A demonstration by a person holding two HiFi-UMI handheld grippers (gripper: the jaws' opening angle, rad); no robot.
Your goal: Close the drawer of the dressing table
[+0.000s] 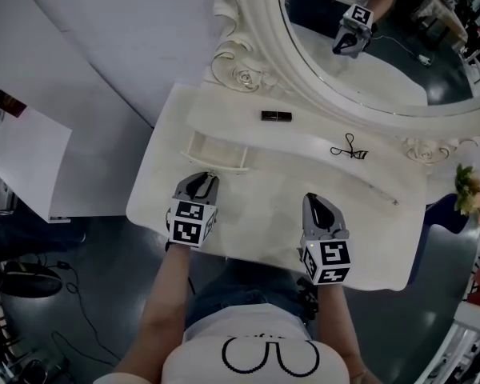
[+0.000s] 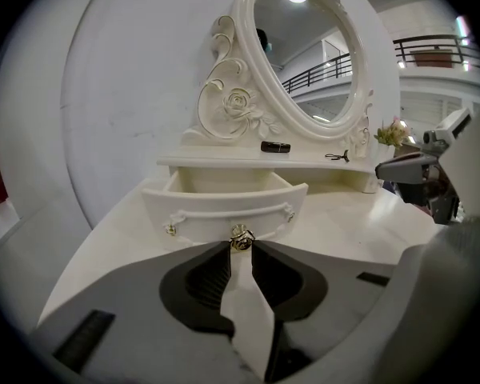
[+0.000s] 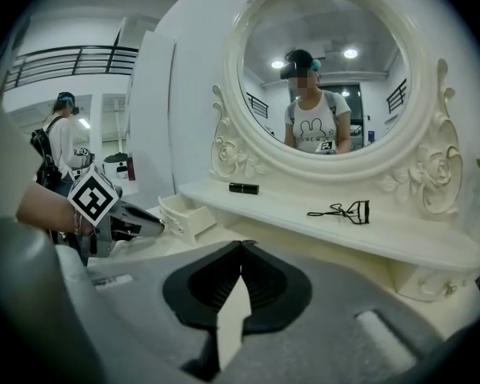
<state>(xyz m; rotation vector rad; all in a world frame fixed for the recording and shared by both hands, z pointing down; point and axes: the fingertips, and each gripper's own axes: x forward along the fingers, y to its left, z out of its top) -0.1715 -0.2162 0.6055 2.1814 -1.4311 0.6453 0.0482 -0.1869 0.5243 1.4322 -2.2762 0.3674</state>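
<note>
One drawer stands open on the table, pulled out from under the shelf at about 10 o'clock of the tabletop in the head view. A small gold knob sits at the middle of its curved front, with a smaller stud toward each end.

The left gripper lies at 6 o'clock of the drawer and points at 12 o'clock into its front. Its jaws are narrow, and the tips are clamped on the knob, one on either side of it. The person's forearm runs back from it toward 6 o'clock.

The right gripper hangs over the tabletop at 3 o'clock of the left one, well apart from the drawer, and also points at 12 o'clock. Its jaws meet at the tips with nothing between them.

On the shelf a dark tube lies at 1 o'clock of the drawer. A black curler lies farther along, at 4 o'clock of the tube and apart from it.

Behind the shelf, at 12 o'clock, rises the oval mirror in its white carved frame. A carved rose sits on the lower part of the frame, at 12 o'clock of the drawer. The glass reflects the person and one gripper. Flowers show at 3 o'clock of the table, past its edge.
</note>
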